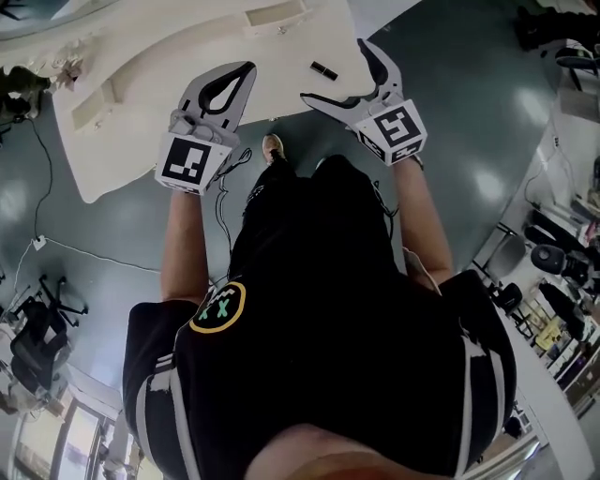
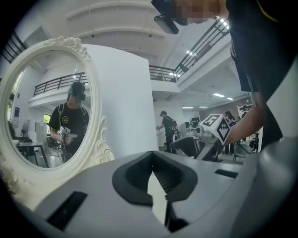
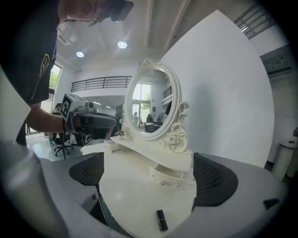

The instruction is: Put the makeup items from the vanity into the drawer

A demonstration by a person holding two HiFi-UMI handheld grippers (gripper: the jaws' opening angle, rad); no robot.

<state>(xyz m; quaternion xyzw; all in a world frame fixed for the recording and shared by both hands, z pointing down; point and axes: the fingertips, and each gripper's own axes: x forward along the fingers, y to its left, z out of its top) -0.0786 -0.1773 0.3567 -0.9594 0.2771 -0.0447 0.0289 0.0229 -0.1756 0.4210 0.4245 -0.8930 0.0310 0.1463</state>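
Observation:
A small black lipstick [image 1: 324,69] [image 3: 161,220] lies near the front edge of the white vanity [image 1: 169,66] [image 3: 135,200]. My right gripper [image 1: 334,71] [image 3: 151,179] is open, with its jaws spread wide on either side of the lipstick and not touching it. A small drawer [image 1: 275,17] [image 3: 171,174] under the oval mirror [image 3: 149,102] stands slightly open, beyond the lipstick. My left gripper [image 1: 249,67] [image 2: 152,153] is shut with nothing in it; it is held over the vanity's left part and faces the mirror [image 2: 46,107].
A second small drawer [image 1: 94,108] sits at the vanity's left end. The person's foot [image 1: 273,148] stands on the grey floor below the vanity's front edge. Cables [image 1: 56,246] and an office chair [image 1: 37,328] are on the floor at the left. Shelving [image 1: 562,281] is at the right.

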